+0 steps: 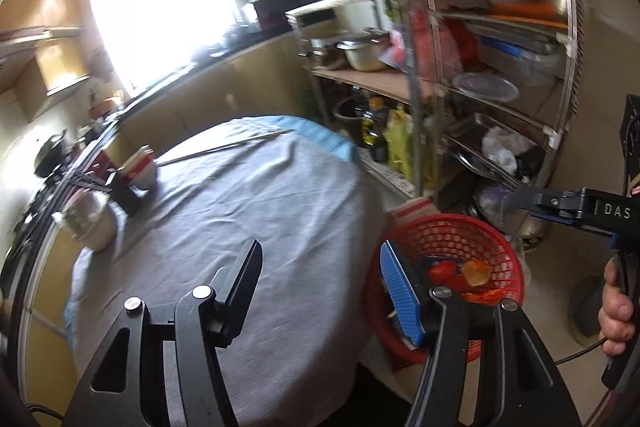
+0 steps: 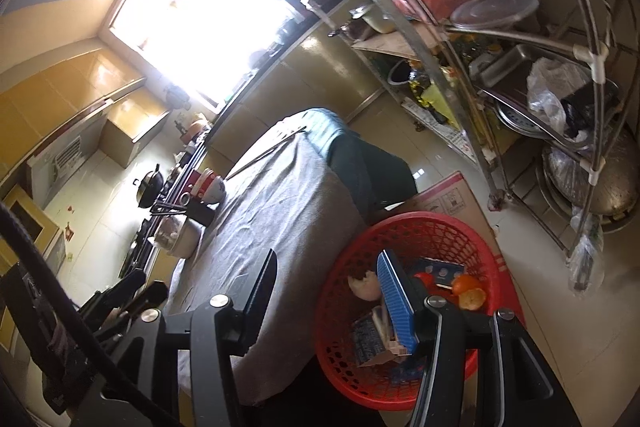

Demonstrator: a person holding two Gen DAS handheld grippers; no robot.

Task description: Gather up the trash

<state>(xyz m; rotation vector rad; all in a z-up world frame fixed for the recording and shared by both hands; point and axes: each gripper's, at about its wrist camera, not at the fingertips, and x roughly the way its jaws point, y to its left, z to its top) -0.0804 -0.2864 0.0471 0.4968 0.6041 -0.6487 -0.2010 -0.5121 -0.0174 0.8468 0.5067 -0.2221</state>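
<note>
Left claw (image 1: 320, 291): jaws apart, nothing between them, above the table edge.
Right claw (image 2: 328, 291): jaws apart, empty, above the basket's near rim.
Red basket (image 2: 496, 255): on the floor beside the grey-clothed table (image 2: 288, 211).
Right view only: eggshell (image 2: 362, 285), carton (image 2: 370, 343), orange peel (image 2: 468, 291) in basket.
Left view only: person's hand (image 1: 618, 311) on the right claw's handle.

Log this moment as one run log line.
left gripper: open, empty | right gripper: open, empty | red basket: holds orange peel, eggshell | table: bowls remain
</note>
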